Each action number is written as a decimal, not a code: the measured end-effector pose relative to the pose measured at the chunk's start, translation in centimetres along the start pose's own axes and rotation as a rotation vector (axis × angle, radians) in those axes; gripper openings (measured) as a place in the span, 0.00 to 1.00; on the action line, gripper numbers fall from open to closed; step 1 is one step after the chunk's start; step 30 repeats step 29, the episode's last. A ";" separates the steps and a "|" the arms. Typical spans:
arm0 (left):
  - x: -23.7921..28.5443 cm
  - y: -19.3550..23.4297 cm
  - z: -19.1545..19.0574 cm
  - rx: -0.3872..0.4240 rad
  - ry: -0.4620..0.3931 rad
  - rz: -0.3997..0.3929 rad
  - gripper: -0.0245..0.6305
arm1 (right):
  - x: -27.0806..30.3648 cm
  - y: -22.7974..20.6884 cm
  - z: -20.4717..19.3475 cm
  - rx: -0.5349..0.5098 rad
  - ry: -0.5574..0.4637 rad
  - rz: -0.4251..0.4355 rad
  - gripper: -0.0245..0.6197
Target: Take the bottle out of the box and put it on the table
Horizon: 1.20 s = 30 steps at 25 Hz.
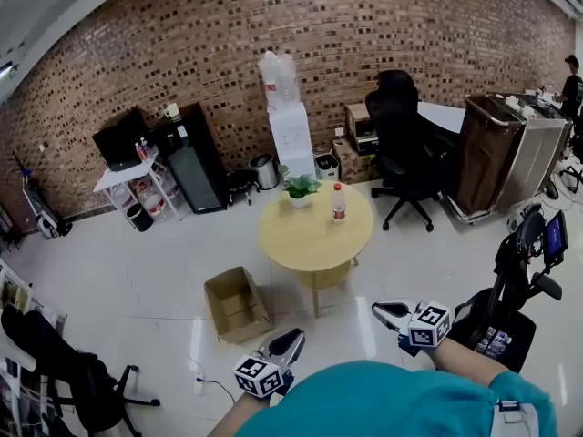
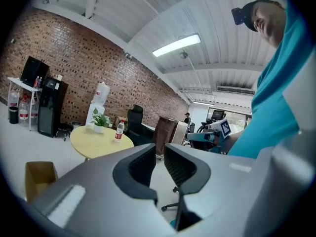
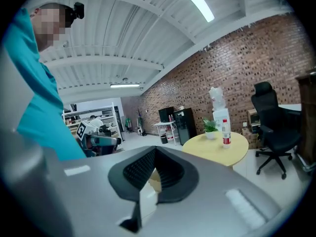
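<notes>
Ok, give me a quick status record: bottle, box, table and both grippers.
bottle: upright on the round table, beside the plant
box: on the floor left of the table, open, looks empty
left gripper: near the person's body, jaws slightly apart, nothing between them
right gripper: near the body, jaws together, empty
task: looks done

Head view: high above, facing steeply down, far from the round pale-yellow wooden surface (image 1: 314,230). Left and right gripper views: low, level, looking along their jaws. All three share that surface and the red brick wall (image 1: 273,25).
</notes>
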<state>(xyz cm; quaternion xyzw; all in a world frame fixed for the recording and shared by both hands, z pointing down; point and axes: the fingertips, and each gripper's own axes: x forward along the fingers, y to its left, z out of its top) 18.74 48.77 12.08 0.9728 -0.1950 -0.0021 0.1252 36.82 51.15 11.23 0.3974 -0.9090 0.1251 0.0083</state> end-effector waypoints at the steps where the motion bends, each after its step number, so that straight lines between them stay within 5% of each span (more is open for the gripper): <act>1: 0.2 -0.3 0.1 0.009 0.001 -0.004 0.12 | -0.2 0.0 -0.1 0.001 0.000 0.000 0.04; 30: -1.6 1.1 1.6 0.003 0.004 -0.015 0.12 | 1.7 2.0 1.1 -0.043 0.023 -0.005 0.04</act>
